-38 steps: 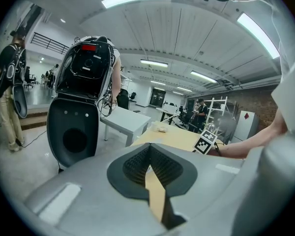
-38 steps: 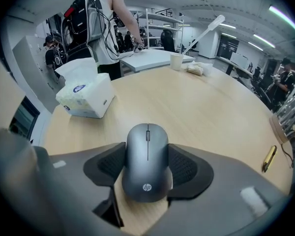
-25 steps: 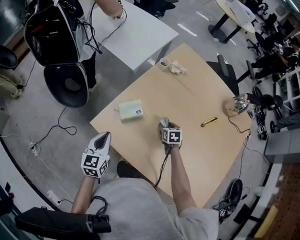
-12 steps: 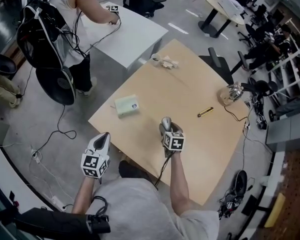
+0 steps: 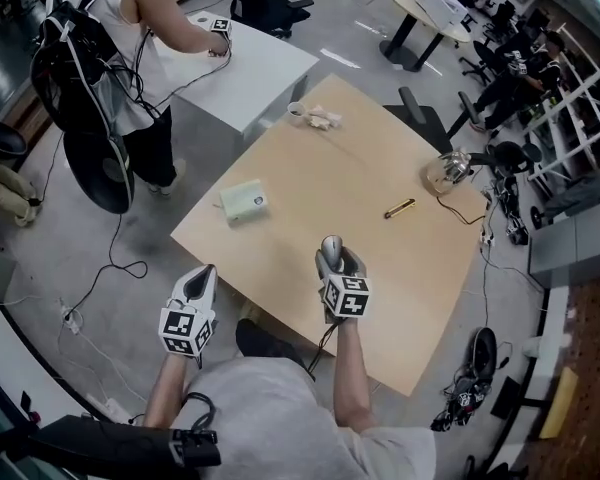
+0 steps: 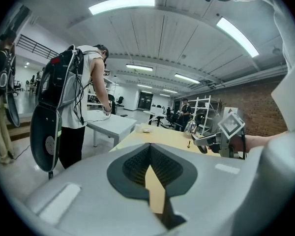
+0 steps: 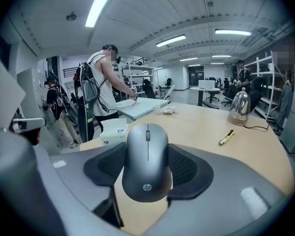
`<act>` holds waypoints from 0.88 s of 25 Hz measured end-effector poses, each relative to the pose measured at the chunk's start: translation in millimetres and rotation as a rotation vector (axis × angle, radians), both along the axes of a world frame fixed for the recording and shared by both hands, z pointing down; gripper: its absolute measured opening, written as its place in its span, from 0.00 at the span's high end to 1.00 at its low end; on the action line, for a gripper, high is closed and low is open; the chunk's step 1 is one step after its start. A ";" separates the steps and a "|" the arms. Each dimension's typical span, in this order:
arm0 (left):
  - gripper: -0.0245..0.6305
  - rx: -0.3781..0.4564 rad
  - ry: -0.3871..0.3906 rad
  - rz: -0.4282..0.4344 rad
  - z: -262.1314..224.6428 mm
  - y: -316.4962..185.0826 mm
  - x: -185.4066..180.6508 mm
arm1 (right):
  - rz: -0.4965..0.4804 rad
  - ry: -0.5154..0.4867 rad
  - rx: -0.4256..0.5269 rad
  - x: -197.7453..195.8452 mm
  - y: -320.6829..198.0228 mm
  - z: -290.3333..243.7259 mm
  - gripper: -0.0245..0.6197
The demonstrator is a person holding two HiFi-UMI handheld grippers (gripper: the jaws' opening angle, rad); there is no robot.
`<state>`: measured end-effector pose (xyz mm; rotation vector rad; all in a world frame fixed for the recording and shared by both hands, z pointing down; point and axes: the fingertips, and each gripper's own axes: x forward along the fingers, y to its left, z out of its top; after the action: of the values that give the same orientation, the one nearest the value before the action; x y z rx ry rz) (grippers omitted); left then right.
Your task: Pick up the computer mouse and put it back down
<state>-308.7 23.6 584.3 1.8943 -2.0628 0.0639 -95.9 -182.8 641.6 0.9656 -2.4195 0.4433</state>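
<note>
A dark grey computer mouse [image 7: 147, 161] sits clamped between the black pads of my right gripper [image 7: 147, 170], its scroll wheel pointing away from me. The wooden table [image 7: 201, 132] shows beneath it, so it looks held just above the top. In the head view the mouse [image 5: 330, 250] pokes out ahead of the right gripper [image 5: 333, 265], over the table's near part [image 5: 280, 268]. My left gripper [image 5: 202, 283] hangs off the table's left edge over the floor. Its jaws meet at the tip with nothing between them [image 6: 150, 154].
On the table lie a mint-green box [image 5: 242, 202], a yellow-and-black pen-like tool [image 5: 399, 208], a glass kettle with a cable [image 5: 442, 173], and a cup with crumpled paper [image 5: 315, 116]. A person with a backpack [image 5: 110, 48] stands at a white table [image 5: 250, 68].
The right gripper keeps its hold on the mouse and has barely shifted over the table. The head view has drifted, so the table sits higher and more to the left. The left gripper stays put.
</note>
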 end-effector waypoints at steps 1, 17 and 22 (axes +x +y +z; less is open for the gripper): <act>0.93 0.005 -0.002 0.003 -0.7 3.3 3.3 | 0.006 -0.014 0.007 4.0 7.1 -4.5 0.53; 0.93 0.052 -0.030 0.060 -22.3 37.7 52.3 | 0.078 -0.160 0.032 74.1 115.2 -50.4 0.53; 0.93 0.069 -0.028 0.078 -26.5 40.6 62.2 | 0.065 -0.162 0.041 86.1 144.6 -53.3 0.53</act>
<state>-246.5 64.2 557.8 2.0266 -2.0337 0.0388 -9.8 -38.2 588.3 1.0661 -2.5564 0.5149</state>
